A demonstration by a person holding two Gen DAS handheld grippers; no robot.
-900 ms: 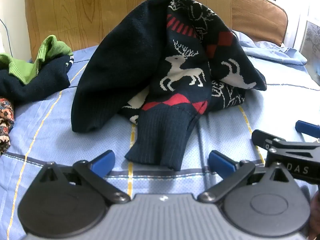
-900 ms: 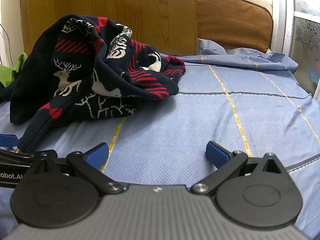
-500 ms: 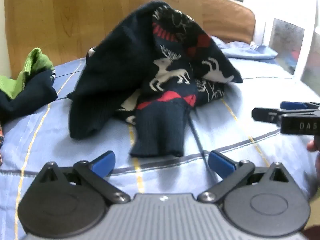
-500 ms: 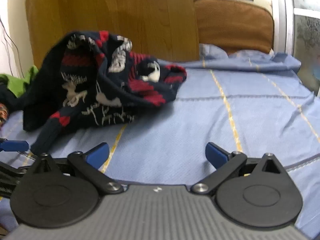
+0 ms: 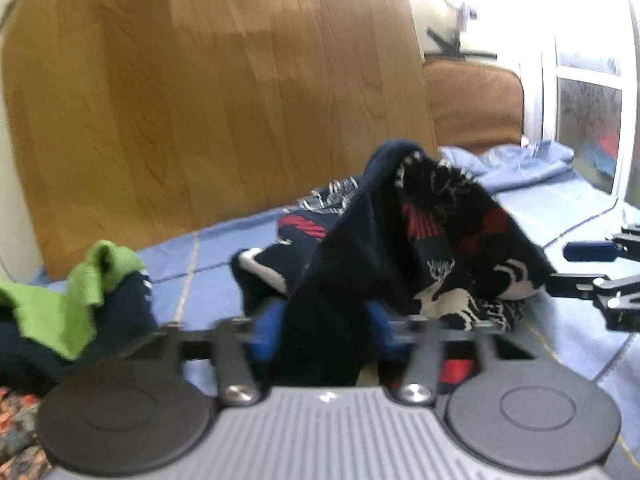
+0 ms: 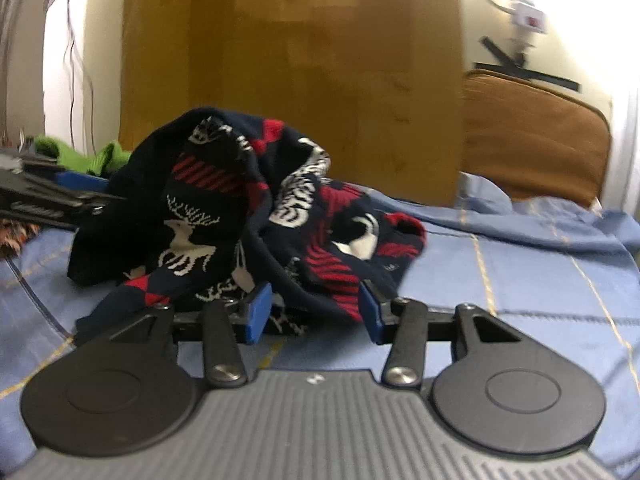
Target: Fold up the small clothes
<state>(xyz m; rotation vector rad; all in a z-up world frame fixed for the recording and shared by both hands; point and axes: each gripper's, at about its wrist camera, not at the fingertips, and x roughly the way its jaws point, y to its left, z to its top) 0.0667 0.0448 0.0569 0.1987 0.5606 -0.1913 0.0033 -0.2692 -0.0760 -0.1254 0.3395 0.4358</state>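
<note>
Wood panel (image 5: 208, 112): a tall brown board with a plank pattern stands upright behind the bed and fills most of the background in both wrist views.
Bed sheet (image 6: 520, 280): pale blue cloth with thin yellow and dark lines forming large squares; it covers the whole surface under everything else.
Brown cushion (image 6: 532, 140): leans upright at the far right, beside the wood panel.
Sweater (image 5: 420, 248): navy knit with white reindeer and red diamond bands, bunched in a tall heap near the middle of the sheet. It rises just ahead of both tools, with a dark ribbed sleeve hanging toward the left one and a red-striped fold reaching toward the right one.
Clothes pile (image 5: 80, 300): a bright green garment lies on a dark one at the left edge of the sheet, apart from the sweater.
Left gripper (image 5: 324, 332): black arms with blue pads, closed tight on the sweater's dark sleeve, which fills the gap between the pads and drapes over the tool's front. The picture is blurred here.
Right gripper (image 6: 312, 312): roughly half closed, pads either side of the sweater's lower red-striped edge. Cloth sits between the pads and touches them, but whether they pinch it I cannot tell. It also shows side-on at the right of the left view, next to the heap.
</note>
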